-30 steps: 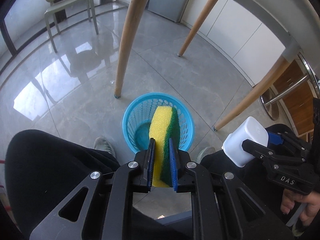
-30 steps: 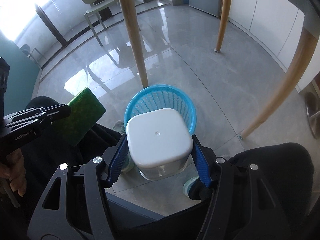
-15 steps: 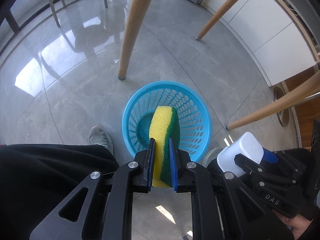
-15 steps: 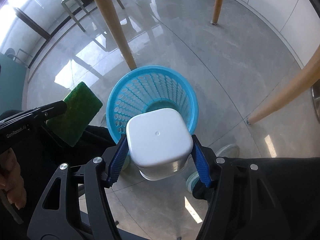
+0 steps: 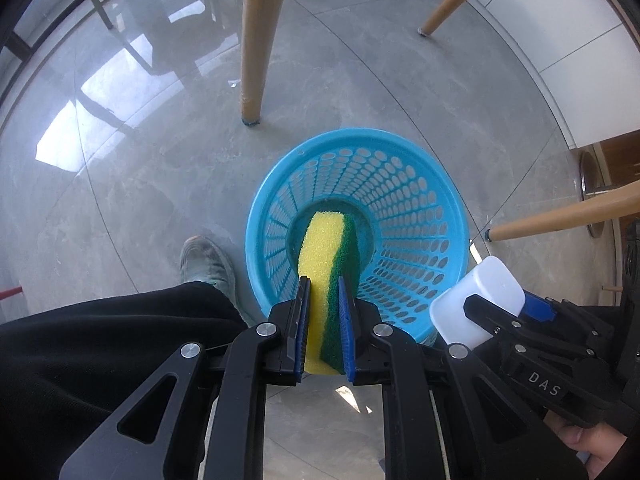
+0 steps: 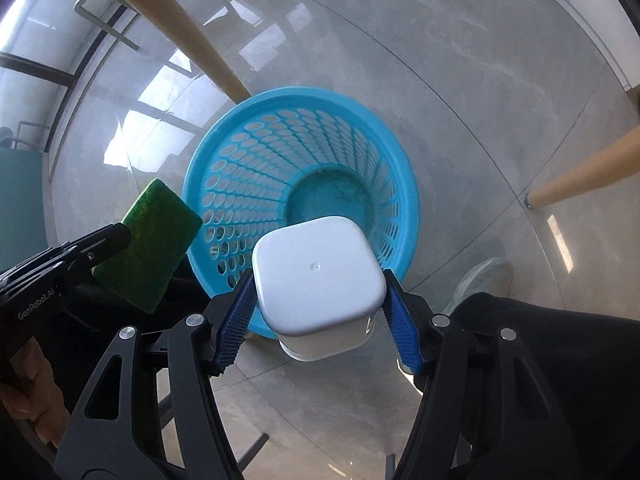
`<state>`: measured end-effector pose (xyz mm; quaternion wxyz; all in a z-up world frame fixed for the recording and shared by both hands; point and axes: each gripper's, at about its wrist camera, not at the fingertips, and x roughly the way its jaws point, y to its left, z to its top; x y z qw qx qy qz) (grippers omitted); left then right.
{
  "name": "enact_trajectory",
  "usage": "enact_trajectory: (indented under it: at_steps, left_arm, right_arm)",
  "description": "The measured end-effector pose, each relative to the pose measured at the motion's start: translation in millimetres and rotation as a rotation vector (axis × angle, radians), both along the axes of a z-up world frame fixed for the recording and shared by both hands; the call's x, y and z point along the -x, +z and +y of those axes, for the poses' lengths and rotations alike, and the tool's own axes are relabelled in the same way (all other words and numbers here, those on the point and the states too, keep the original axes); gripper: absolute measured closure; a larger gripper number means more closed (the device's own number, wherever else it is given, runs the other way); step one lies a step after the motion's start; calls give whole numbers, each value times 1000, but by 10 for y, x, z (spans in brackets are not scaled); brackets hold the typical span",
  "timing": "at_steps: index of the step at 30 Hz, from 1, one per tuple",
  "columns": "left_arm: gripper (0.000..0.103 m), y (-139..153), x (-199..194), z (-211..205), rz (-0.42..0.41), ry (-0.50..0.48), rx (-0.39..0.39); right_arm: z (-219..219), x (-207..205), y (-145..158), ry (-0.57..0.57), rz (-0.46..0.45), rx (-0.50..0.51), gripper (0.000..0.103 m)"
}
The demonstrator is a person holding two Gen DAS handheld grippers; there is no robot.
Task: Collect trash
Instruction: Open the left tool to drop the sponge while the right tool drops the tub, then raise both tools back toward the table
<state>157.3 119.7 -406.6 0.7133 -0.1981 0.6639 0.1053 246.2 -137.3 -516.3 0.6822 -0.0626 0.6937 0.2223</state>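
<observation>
While both loads hang above the floor, line each one up over the open mouth of the basket [image 5: 452, 216] before you let anything go. Your left claw [image 5: 323, 316] is clenched on the sponge [image 5: 326, 248], held on edge, yellow side to the left and green side to the right, and in its own view the sponge sits over the basket's bottom, so that one looks ready to drop. Your right claw [image 6: 320, 316] grips the white tub [image 6: 316, 276] by two opposite sides, and the tub sits over the near rim of the basket rather than its middle; judging from that, you should carry it a little further toward the far rim first, or it may clip the edge and tip out onto the floor. Release one claw at a time, sponge first, so the two do not knock together. The basket stands on the floor just beside a wooden leg [image 5: 256, 40], and it looks light, so keep both claws off its rim. Both claws point steeply down, side by side, the left one nearly plumb, with your shoe [image 5: 204, 260] close to the basket's near wall.
</observation>
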Motion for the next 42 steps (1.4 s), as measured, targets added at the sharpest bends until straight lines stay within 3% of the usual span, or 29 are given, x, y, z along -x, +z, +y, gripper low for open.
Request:
enact_trajectory:
  at_steps: [6,8,9,19,28,38,42]
  left_arm:
    - [85,-38,-77,-28,-21,-15,27]
    - [69,-29,-81,-3,-25,0,30]
    - [67,-26,-92,12,-31,6,39]
    - [67,73,-18,139,-39,65,-4]
    - [67,346,163,262,-74,117,-45]
    - [64,740,384,214,-142,96,-118]
    - [57,992,529,207,-200,106,-147]
  right_arm:
    - [-33,-93,-101,-38,19,-6,43]
    - [-56,-114,-126,-55,33,-13,31]
    - [-60,-117,-135,-59,39,-20,27]
    - [-21,-32,-12,5,-26,39,27]
    - [-102,150,373,54,-128,58,27]
    - [-182,426,885,90,-233,22,25]
    - [-211,613,1146,128,-293,8,21]
